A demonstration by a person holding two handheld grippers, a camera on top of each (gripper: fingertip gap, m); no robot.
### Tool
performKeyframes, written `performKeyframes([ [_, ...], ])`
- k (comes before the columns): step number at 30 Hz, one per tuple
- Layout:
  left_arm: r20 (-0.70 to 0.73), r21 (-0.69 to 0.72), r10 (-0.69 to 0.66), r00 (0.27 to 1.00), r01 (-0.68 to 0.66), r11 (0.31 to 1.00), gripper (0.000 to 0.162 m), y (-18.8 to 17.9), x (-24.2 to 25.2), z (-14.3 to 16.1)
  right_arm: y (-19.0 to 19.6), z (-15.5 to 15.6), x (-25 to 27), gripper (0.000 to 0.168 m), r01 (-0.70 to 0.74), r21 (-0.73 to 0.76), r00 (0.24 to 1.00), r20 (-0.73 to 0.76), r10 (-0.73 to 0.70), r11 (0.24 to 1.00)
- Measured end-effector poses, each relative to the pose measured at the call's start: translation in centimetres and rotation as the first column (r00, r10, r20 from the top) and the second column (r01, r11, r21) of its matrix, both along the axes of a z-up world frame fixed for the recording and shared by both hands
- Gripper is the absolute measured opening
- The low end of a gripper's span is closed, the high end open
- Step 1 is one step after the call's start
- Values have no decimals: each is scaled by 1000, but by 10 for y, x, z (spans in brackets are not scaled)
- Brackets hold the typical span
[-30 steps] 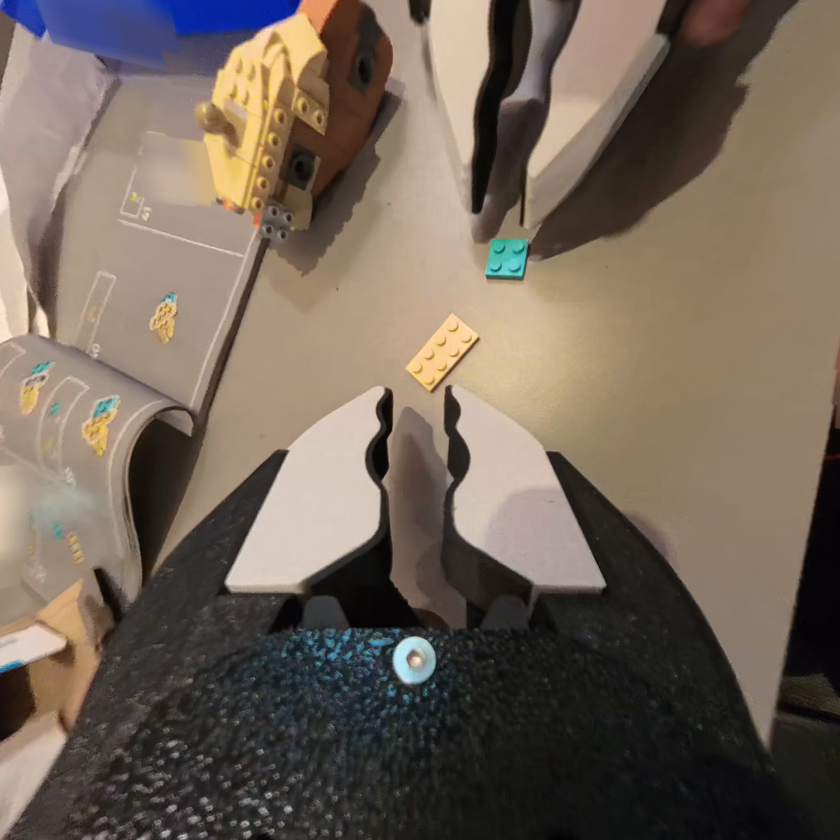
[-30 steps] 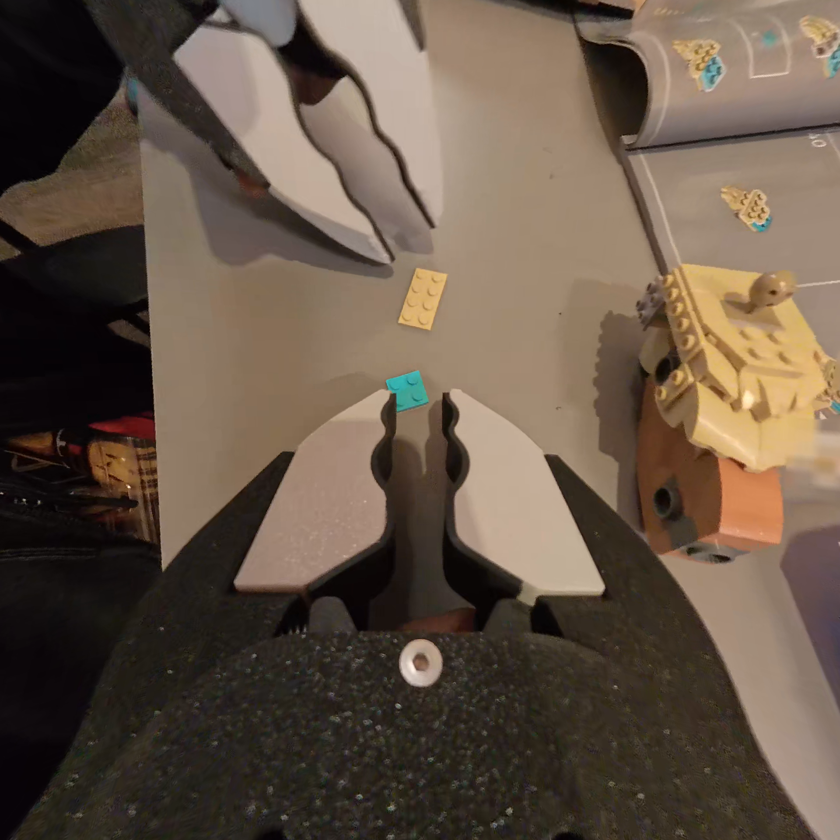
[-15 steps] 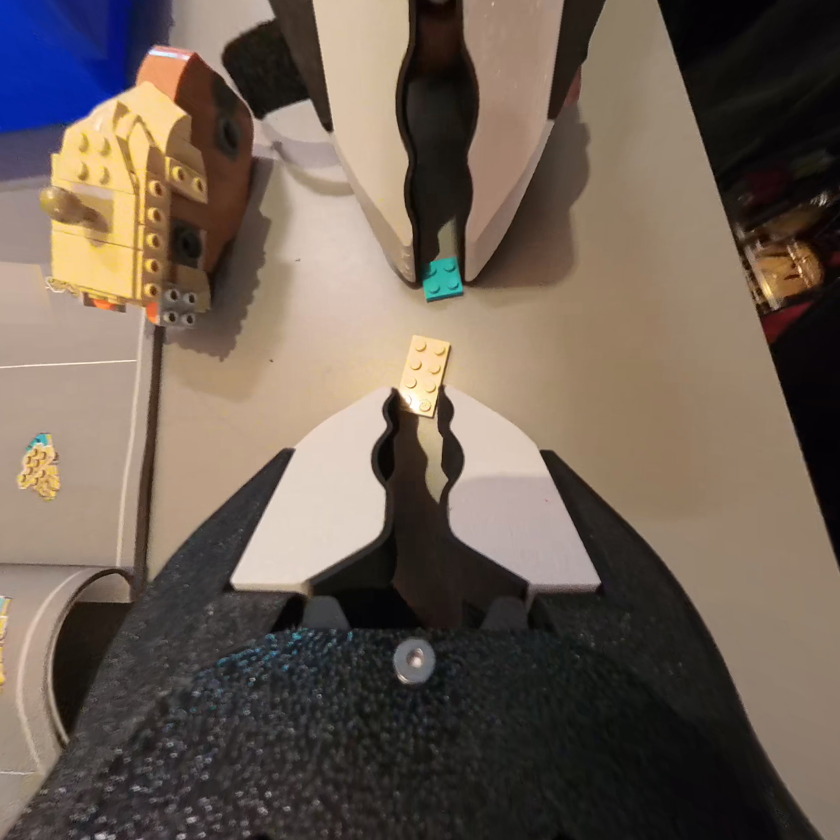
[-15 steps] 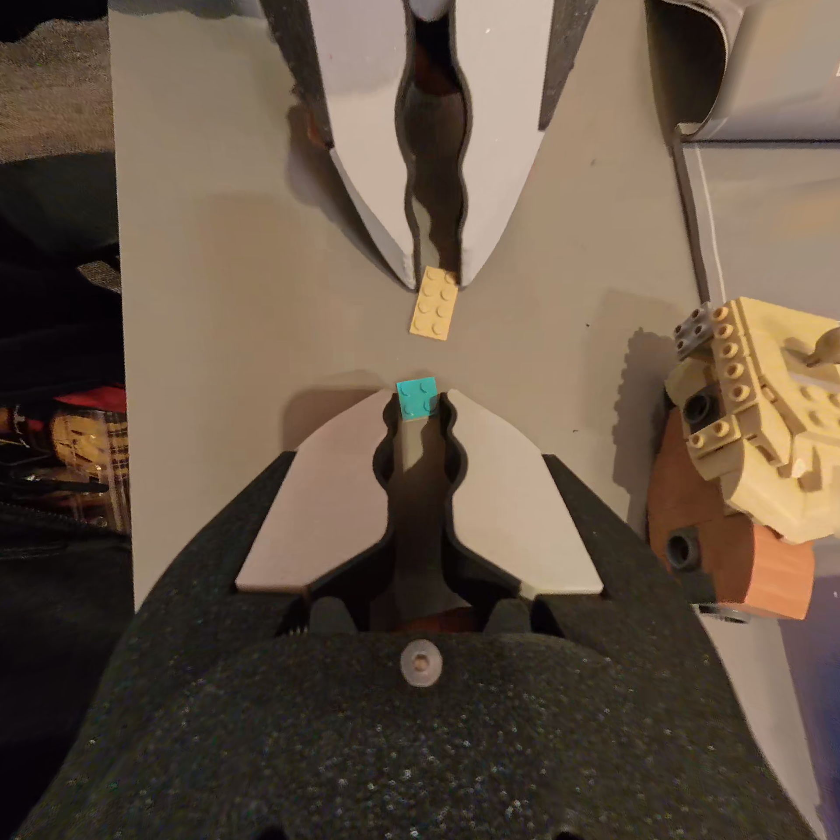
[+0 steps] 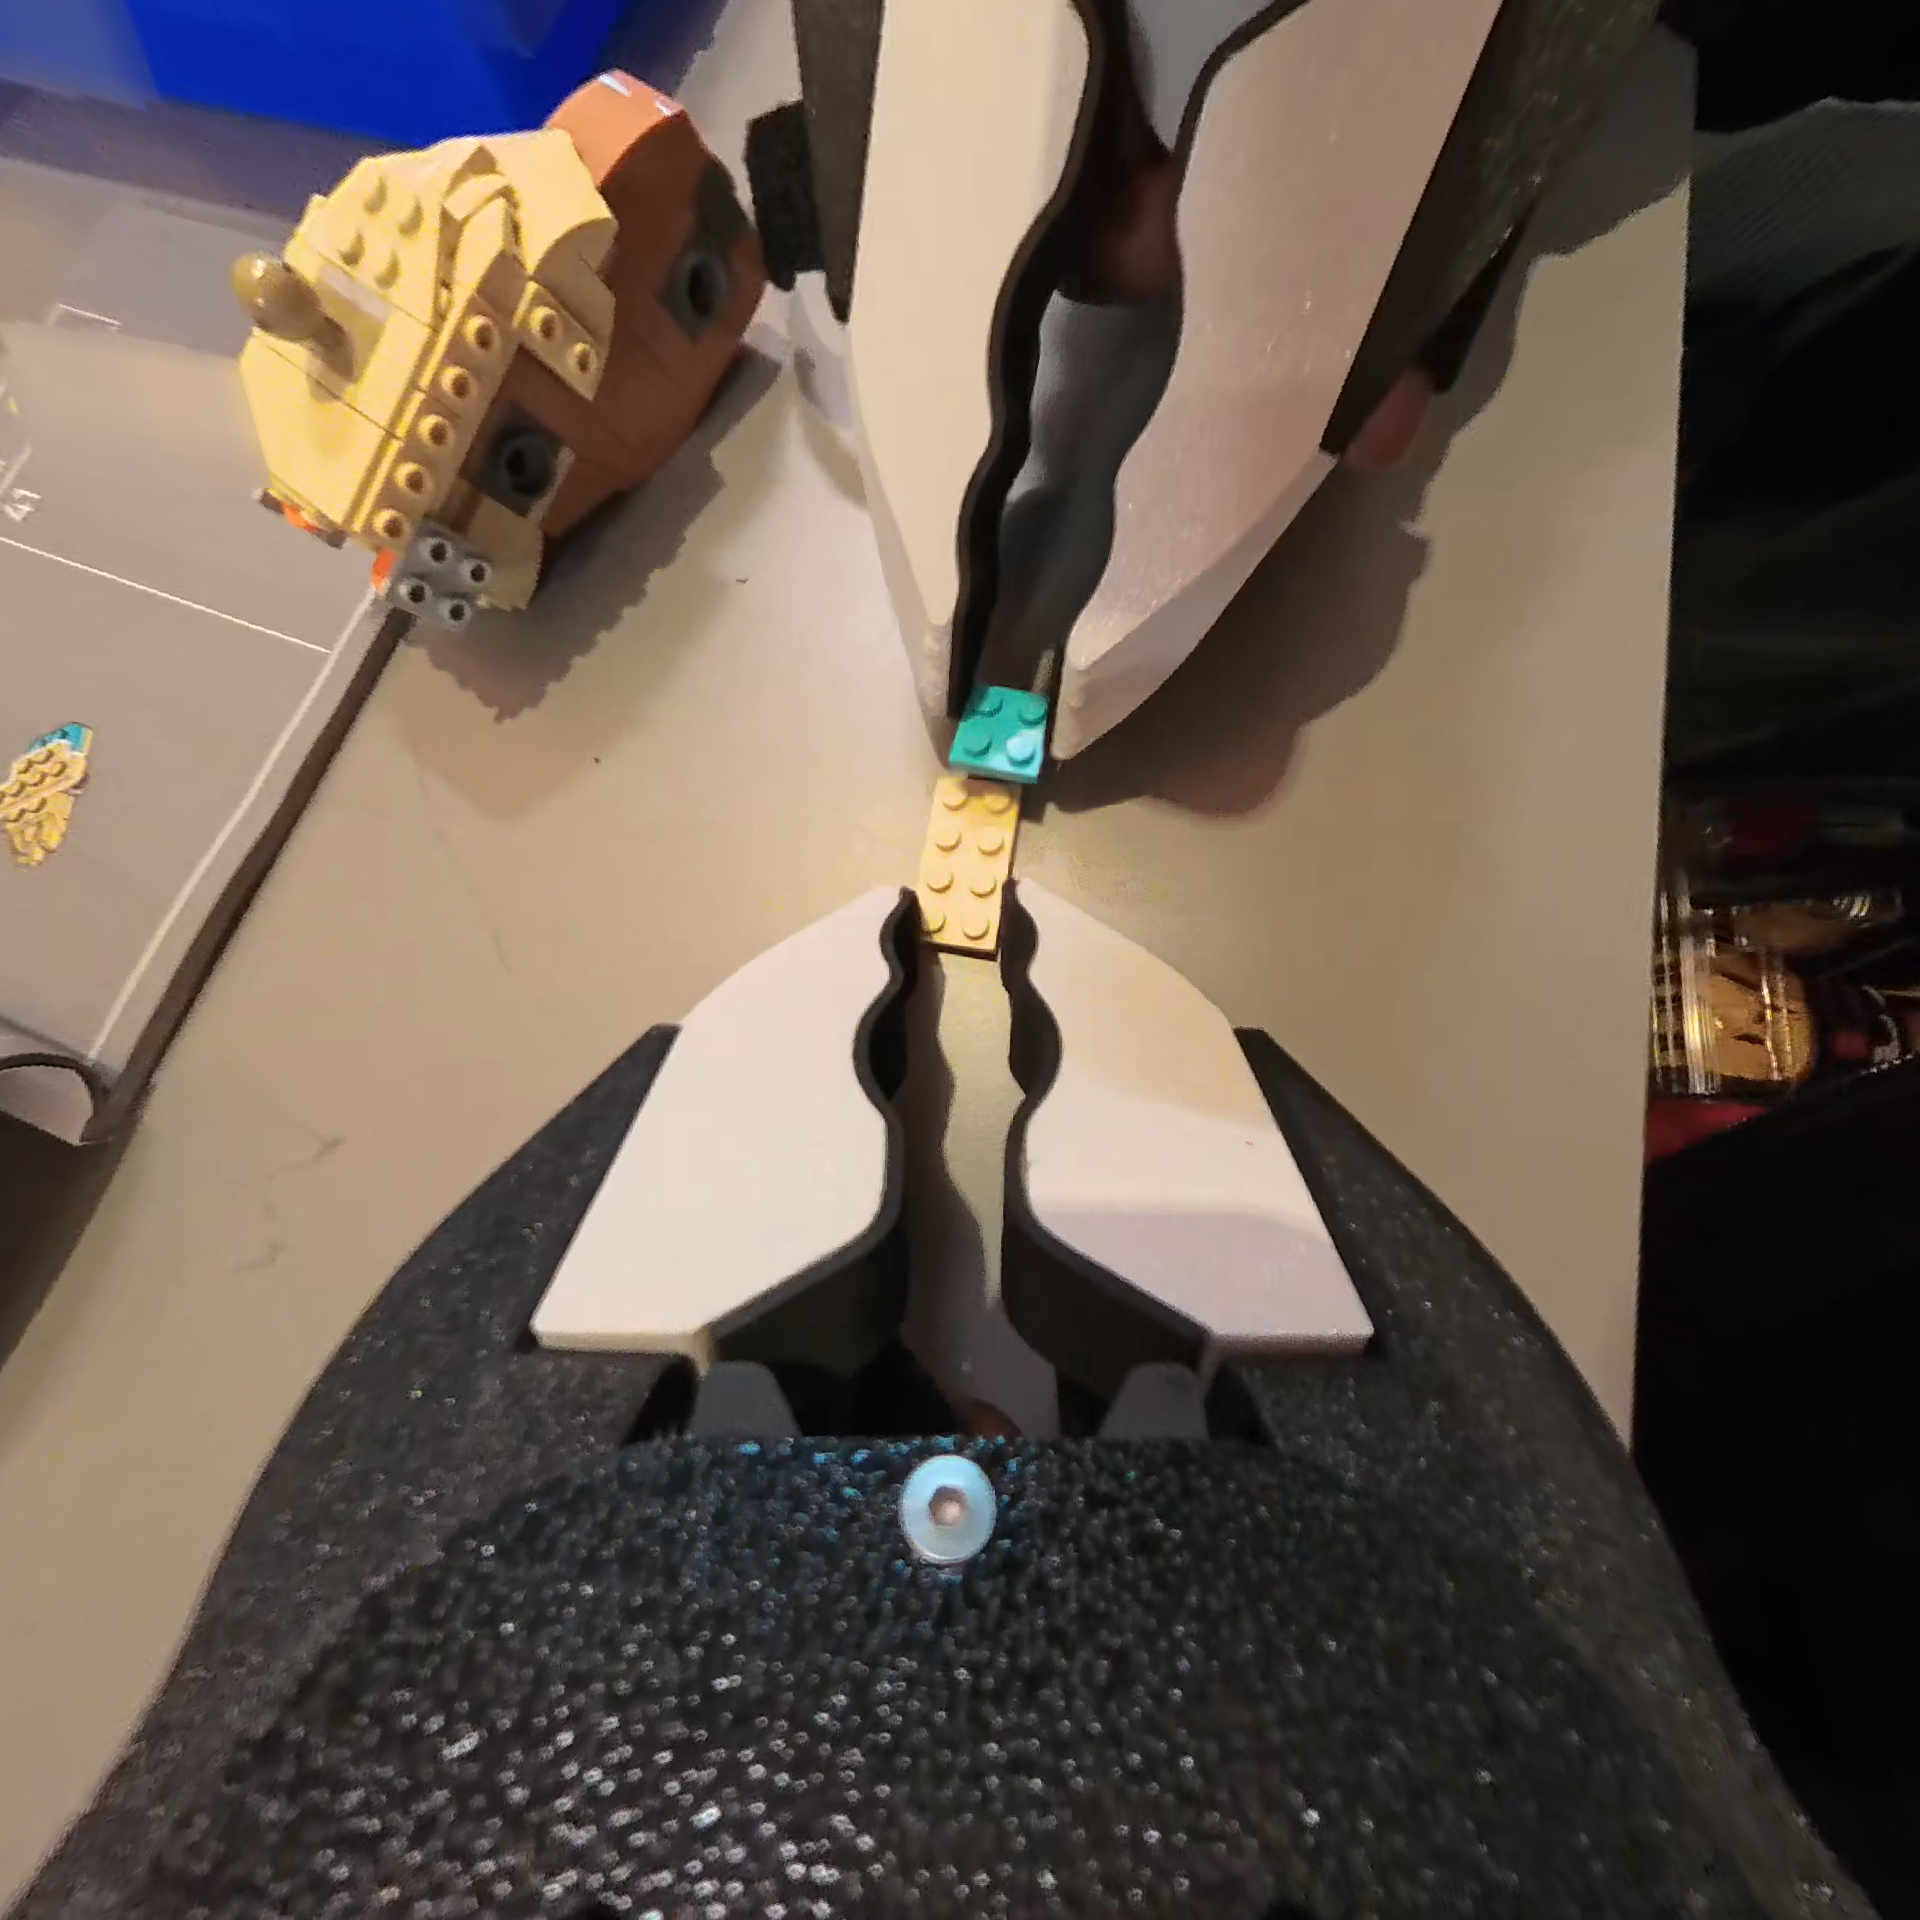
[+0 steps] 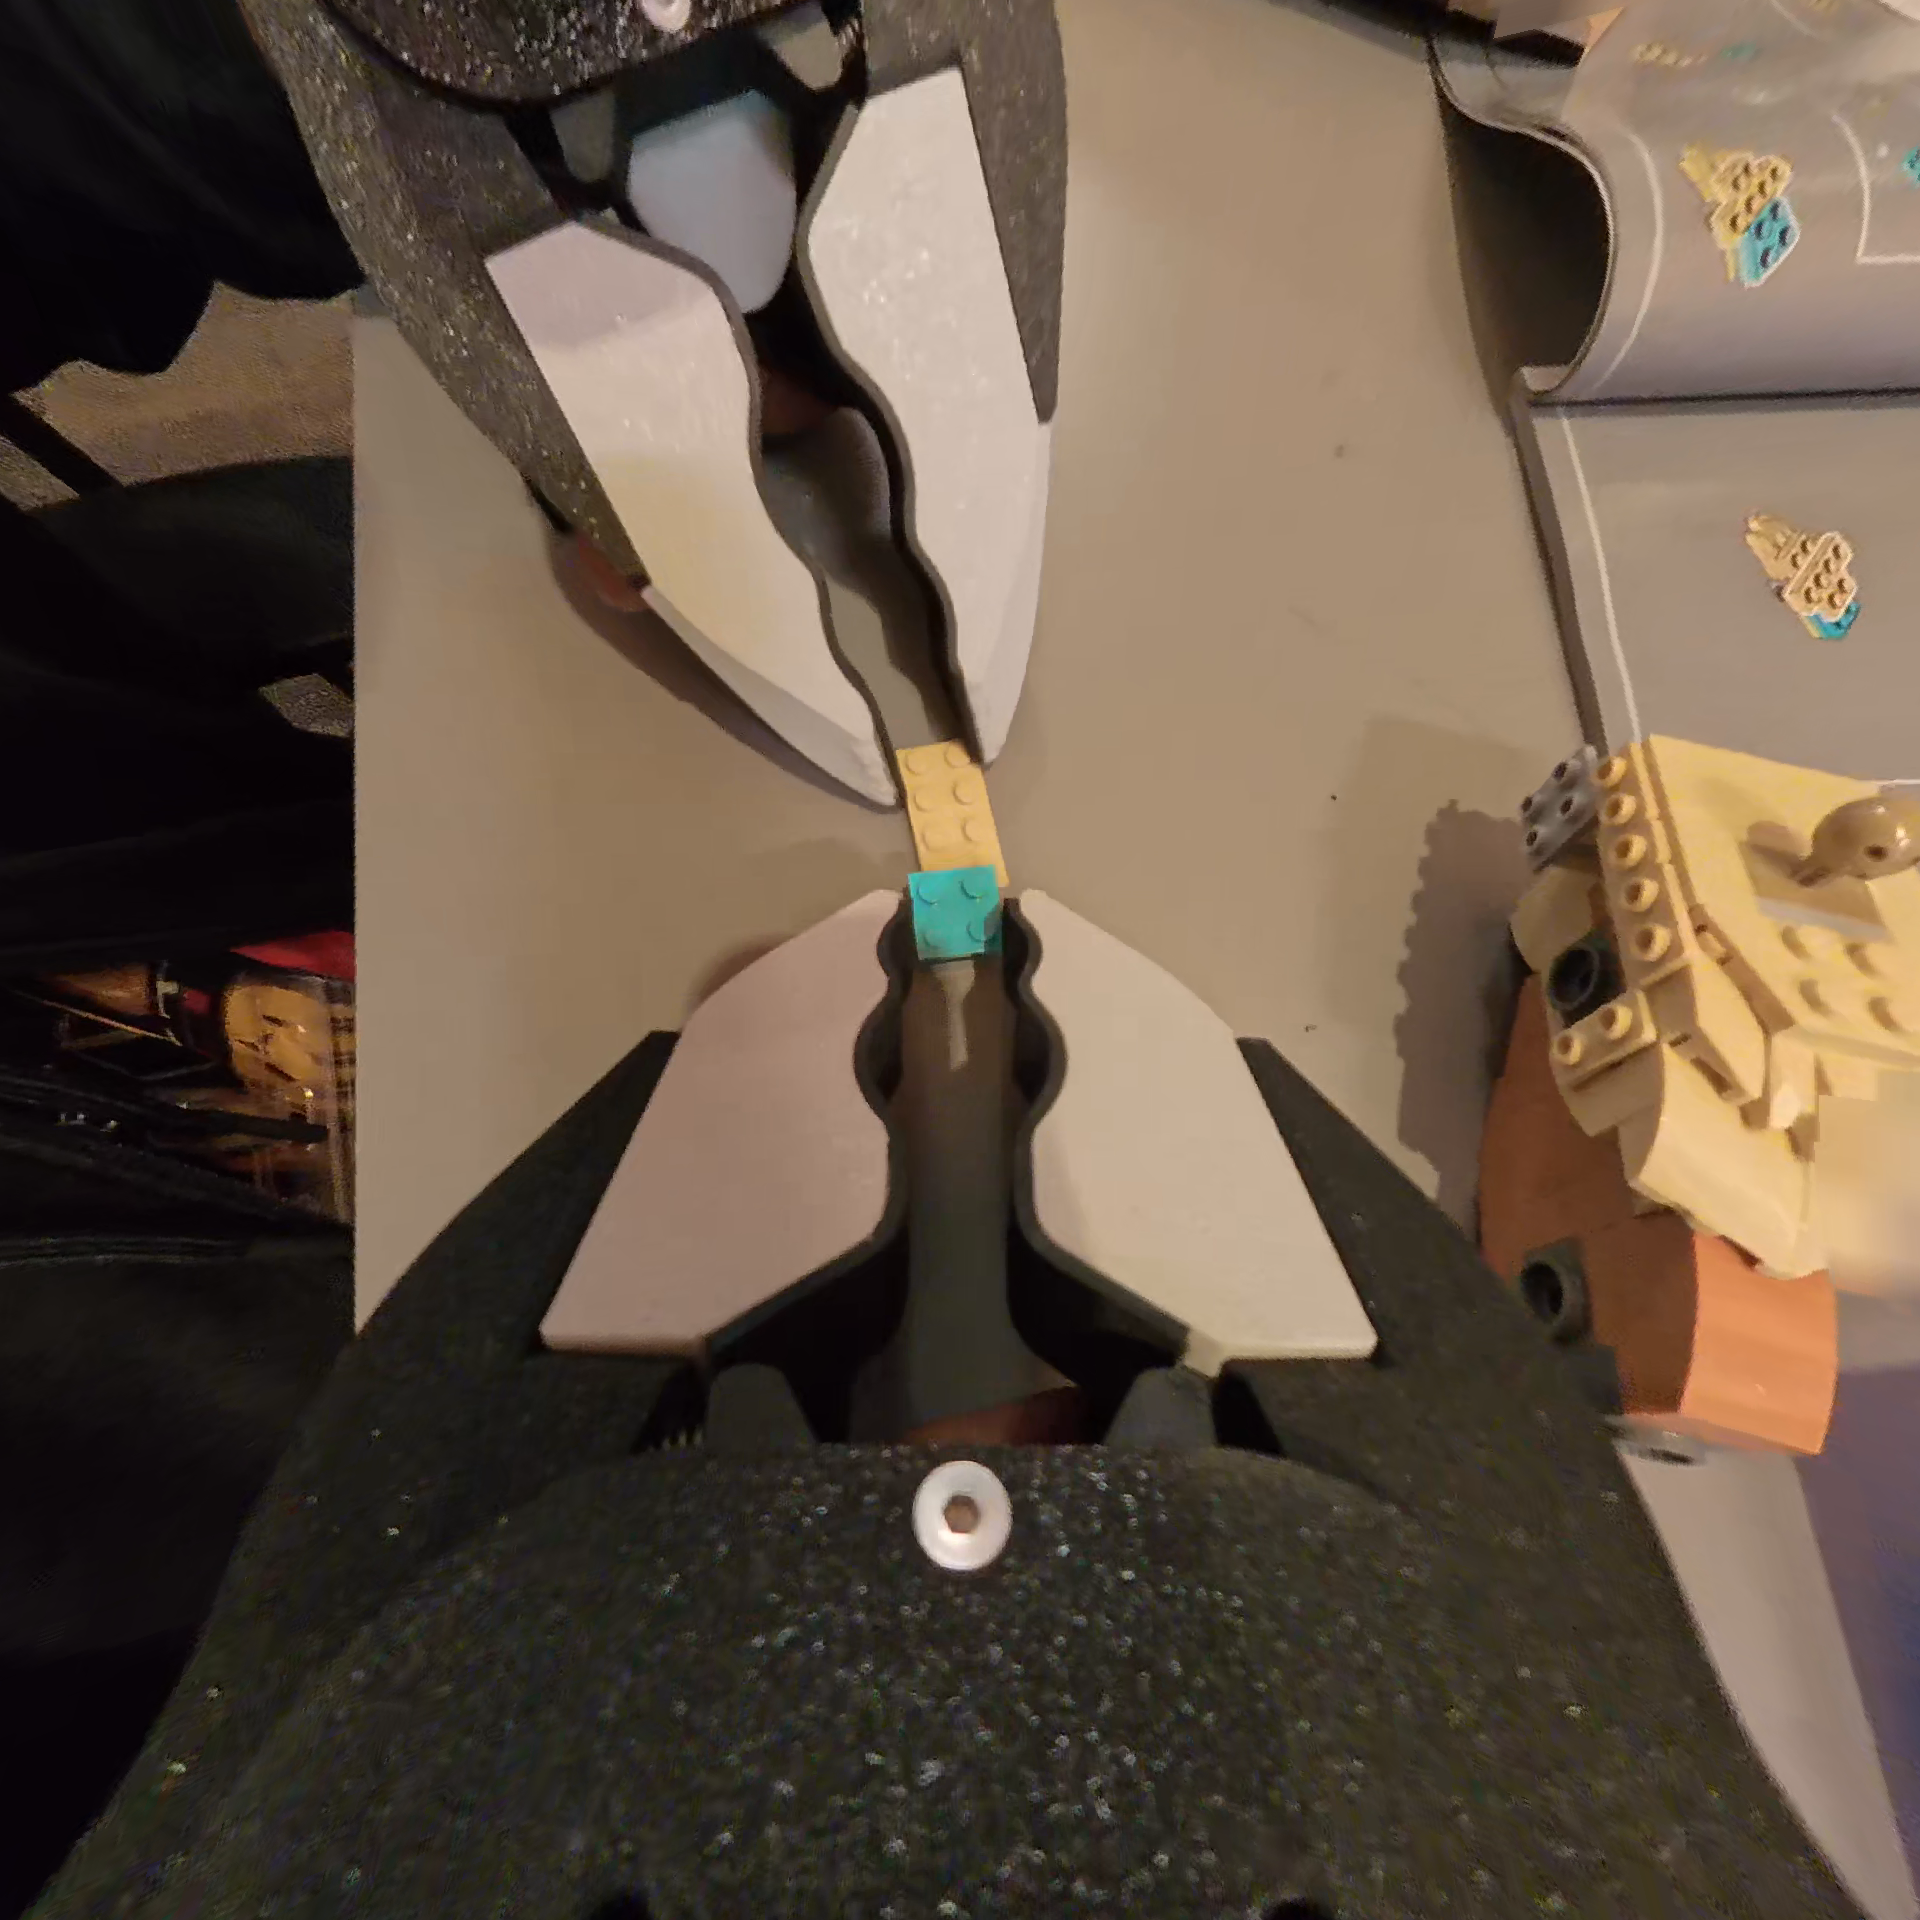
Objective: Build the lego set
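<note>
Left gripper pinches tan plate; facing right gripper pinches overlapping teal plate.

A flat grey table is seen under a warm, dim light, and soft shadows are thrown across its top. Past the table's edge the room is lost in dark, with a red and gold jumble half hidden there. A bright blue shape is seen at the far end of the table.
</note>
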State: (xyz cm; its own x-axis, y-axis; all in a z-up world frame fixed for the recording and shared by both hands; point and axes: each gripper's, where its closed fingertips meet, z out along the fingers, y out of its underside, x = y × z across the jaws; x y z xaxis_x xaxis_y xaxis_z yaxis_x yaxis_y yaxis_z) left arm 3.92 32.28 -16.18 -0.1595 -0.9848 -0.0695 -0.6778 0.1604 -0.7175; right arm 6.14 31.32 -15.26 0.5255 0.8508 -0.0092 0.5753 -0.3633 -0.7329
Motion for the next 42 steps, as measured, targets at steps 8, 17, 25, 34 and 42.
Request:
performKeyframes([
  [8, 9, 16, -23, 1000, 23, 1000, 14, -5, 1, 1, 2, -5, -10, 16, -19, 11, 998, 53, 18, 1000],
  [17, 14, 13, -32, 999, 31, 999, 14, -5, 1, 2, 2, -7, -8, 18, -18, 13, 997, 74, 17, 1000],
  [25, 24, 15, -36, 999, 35, 999, 13, -3, 1, 2, 5, -4, -1, 28, -18, 72, 997, 76, 12, 997],
  [34, 26, 13, -40, 999, 40, 999, 0, 14, -1, 8, 9, 5, 23, 33, -180, 328, 974, 191, 121, 927],
  [42, 104, -71, 318, 942, -312, 947, 22, 85, -47, 34, 21, 4, 26, 29, -93, 331, 986, 162, 41, 939],
])
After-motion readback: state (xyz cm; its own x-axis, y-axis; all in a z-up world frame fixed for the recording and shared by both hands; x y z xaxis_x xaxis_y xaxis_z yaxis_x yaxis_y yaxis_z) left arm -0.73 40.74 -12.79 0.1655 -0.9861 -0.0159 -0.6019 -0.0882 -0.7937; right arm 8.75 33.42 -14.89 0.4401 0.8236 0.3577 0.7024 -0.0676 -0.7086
